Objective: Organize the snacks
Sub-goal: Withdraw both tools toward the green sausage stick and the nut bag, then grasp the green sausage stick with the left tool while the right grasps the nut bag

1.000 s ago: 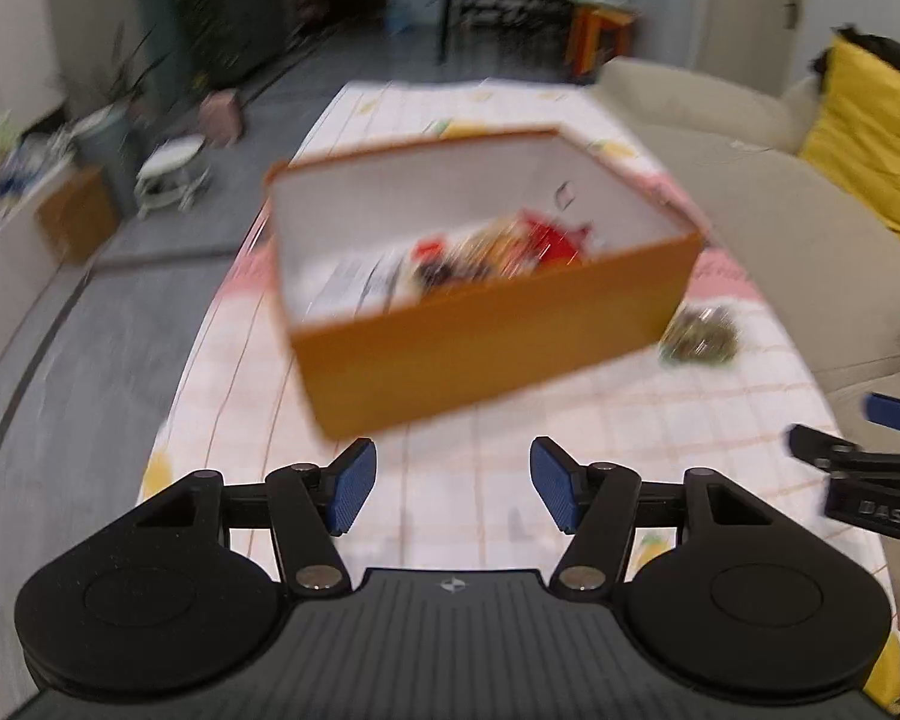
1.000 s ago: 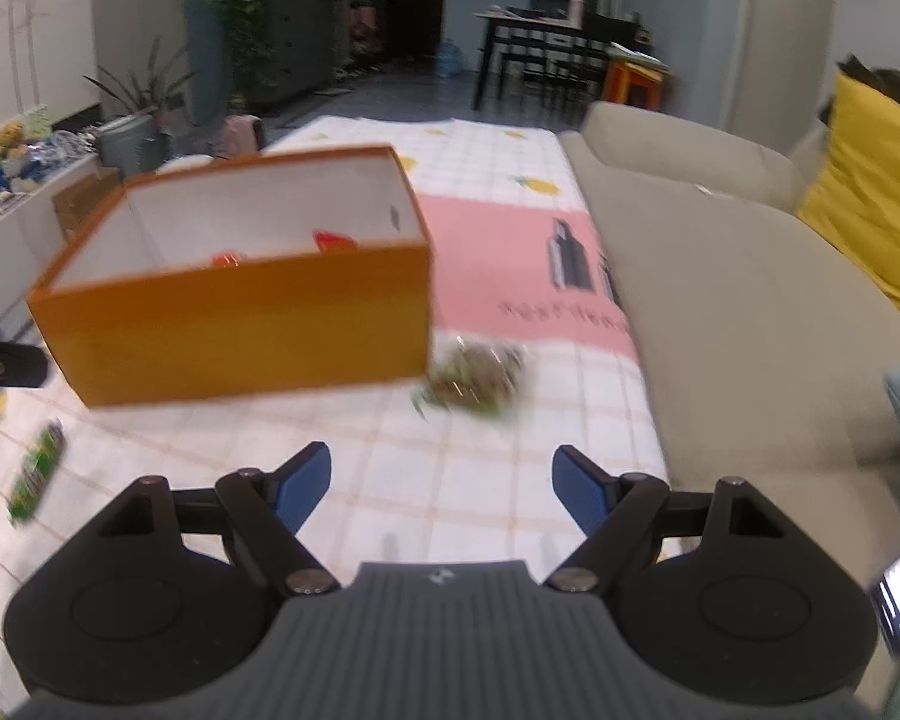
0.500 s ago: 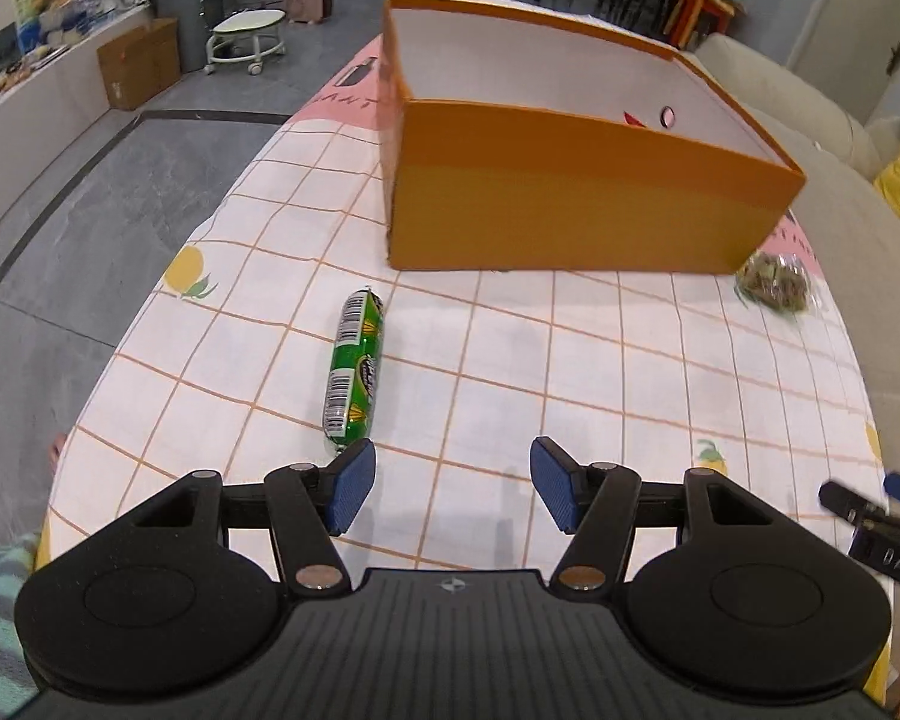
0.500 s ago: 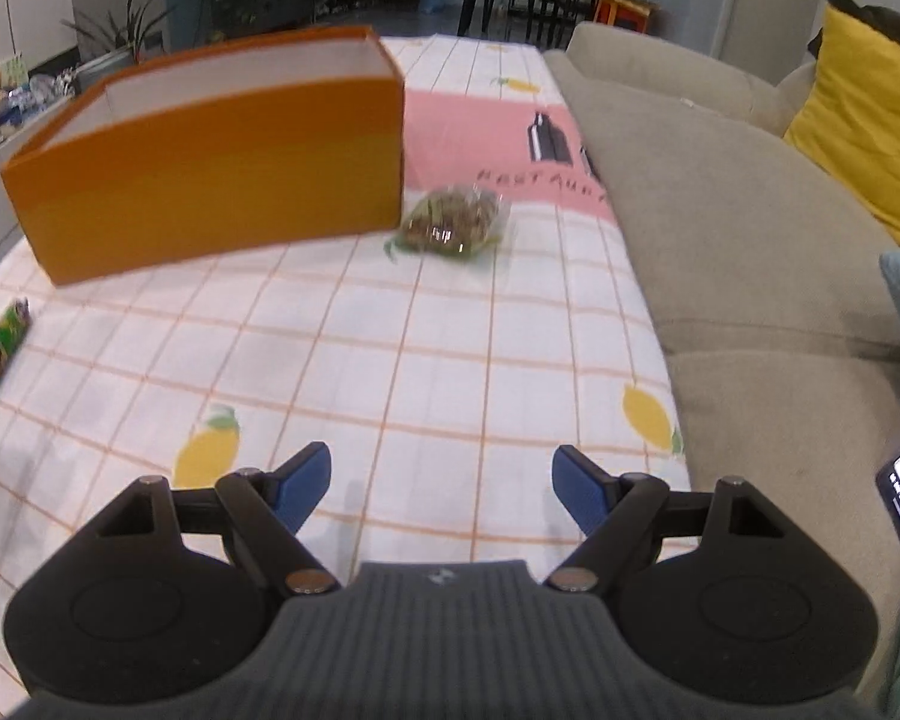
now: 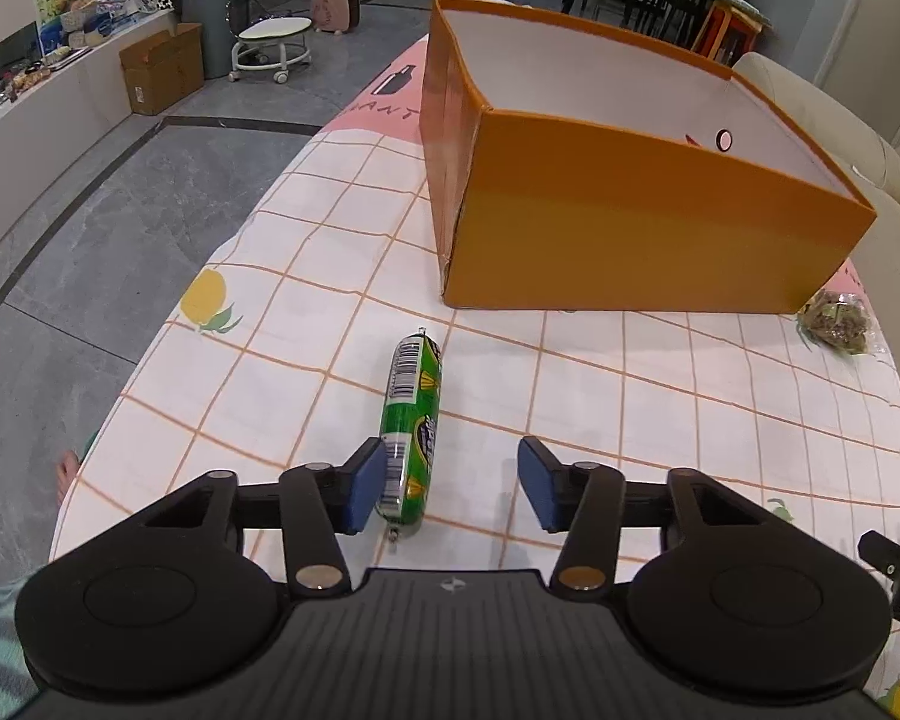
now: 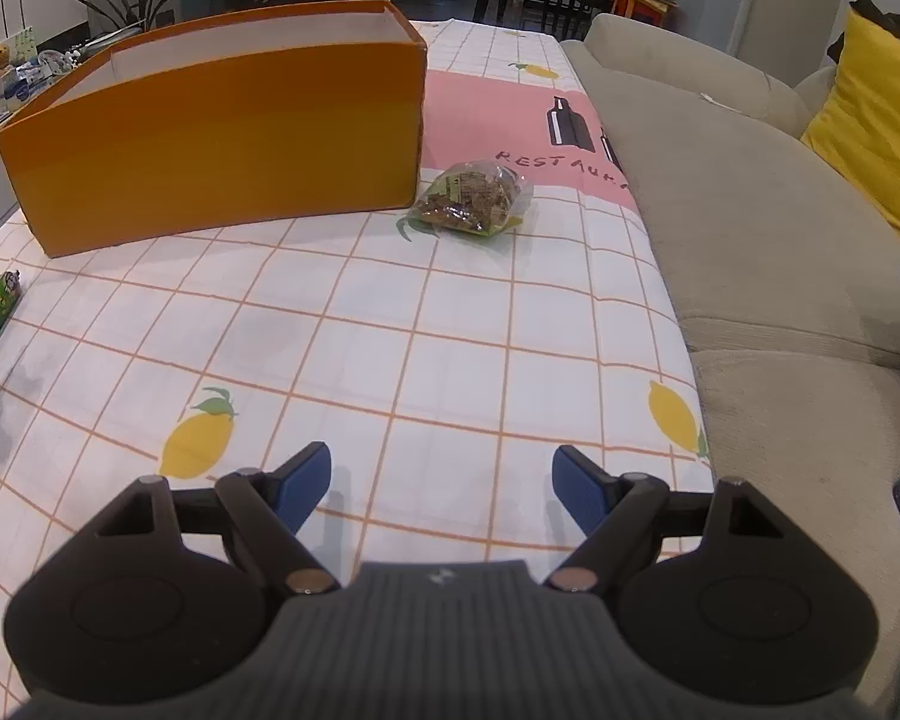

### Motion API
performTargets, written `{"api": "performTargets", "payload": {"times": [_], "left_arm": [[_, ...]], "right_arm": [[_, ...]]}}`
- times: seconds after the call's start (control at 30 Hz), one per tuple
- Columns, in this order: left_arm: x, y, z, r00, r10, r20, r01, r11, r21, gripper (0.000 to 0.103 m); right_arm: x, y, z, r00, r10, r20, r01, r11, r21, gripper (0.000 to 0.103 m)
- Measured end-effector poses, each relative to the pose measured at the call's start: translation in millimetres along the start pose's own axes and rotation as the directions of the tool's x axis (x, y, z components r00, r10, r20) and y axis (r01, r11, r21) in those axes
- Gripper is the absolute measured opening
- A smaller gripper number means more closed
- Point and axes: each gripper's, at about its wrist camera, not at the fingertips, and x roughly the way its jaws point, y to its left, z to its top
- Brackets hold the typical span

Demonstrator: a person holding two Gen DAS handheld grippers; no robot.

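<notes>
The right tool [image 6: 441, 483] hovers open over the checked surface [image 6: 450, 324]; a clear snack bag [image 6: 471, 199] lies beside the orange box [image 6: 222, 138].

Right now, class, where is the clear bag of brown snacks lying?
In the right wrist view the clear snack bag lies on the checked tablecloth, just off the orange box's right-hand corner.

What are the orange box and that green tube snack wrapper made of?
The orange box looks like matte cardboard: thin stiff walls, creased corners, white inside. The green snack tube seems wrapped in glossy plastic film: it shines and carries a printed barcode.
</notes>
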Motion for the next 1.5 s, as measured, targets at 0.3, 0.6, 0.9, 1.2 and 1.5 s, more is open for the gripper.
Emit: {"api": "performTargets", "payload": {"times": [0.3,0.6,0.9,1.2,1.5], "left_arm": [[14.4,4.9,2.6,1.000,0.003,-0.030,-0.003,1.000,0.003,0.027],[20.8,-29.6,4.3,0.996,-0.083,-0.043,0.088,0.989,0.117,0.026],[31.3,-79.9,7.7,0.986,-0.145,-0.084,0.161,0.960,0.230,0.026],[44.5,-102.7,20.3,0.983,-0.153,-0.099,0.170,0.966,0.196,0.026],[50.4,-103.6,28.0,0.981,-0.155,-0.119,0.172,0.972,0.158,0.026]], "right_arm": [[15.4,-5.6,9.2,1.000,0.009,0.012,-0.009,1.000,-0.012,0.078],[34.8,-14.2,27.0,1.000,0.011,0.028,-0.010,0.999,-0.049,0.078],[54.2,-18.5,67.7,0.992,0.025,0.126,0.003,0.975,-0.223,0.078],[84.6,-13.7,104.0,0.984,0.063,0.167,0.015,0.903,-0.430,0.087],[118.7,-10.2,116.0,0.990,0.083,0.111,-0.023,0.888,-0.460,0.089]]}}
